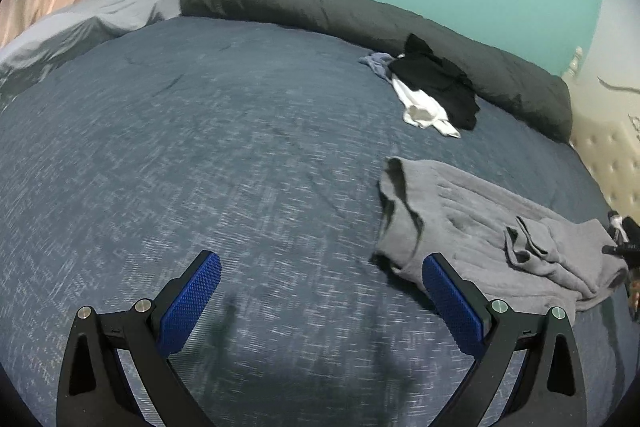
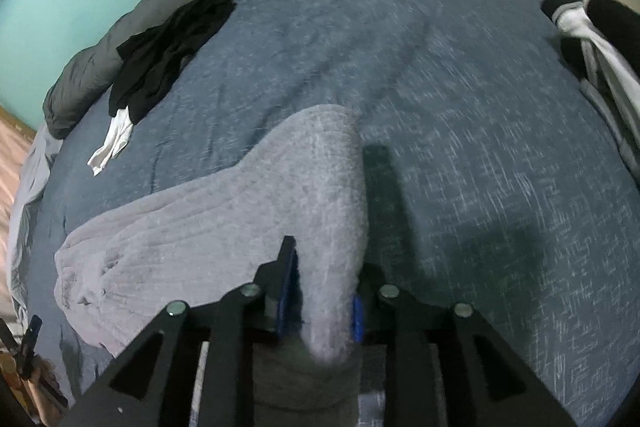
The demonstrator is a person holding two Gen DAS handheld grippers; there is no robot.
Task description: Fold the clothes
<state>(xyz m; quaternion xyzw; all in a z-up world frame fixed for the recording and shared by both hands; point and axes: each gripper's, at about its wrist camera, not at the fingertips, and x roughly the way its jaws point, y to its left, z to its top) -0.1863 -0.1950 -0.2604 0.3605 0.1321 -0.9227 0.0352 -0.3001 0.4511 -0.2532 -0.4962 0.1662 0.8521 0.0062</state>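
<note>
Left gripper (image 1: pixel 322 281) is hovering over the blue bedspread (image 1: pixel 200 147) with its jaws spread wide and nothing between the blue pads (image 1: pixel 192 301). Right gripper (image 2: pixel 320 283) is pinching an edge of the grey knit garment (image 2: pixel 224 223), jaws closed tight on the fabric. The garment is lying partly flattened on the bedspread, one end raised into the right gripper; in the left wrist view it is sitting just to the right of the left gripper, rumpled (image 1: pixel 480 227). A black garment (image 1: pixel 436 83) is lying over a white garment (image 1: pixel 420 111) near the rolled dark grey duvet (image 1: pixel 340 11), well apart from the grey one. The frames are showing motion blur.
</note>
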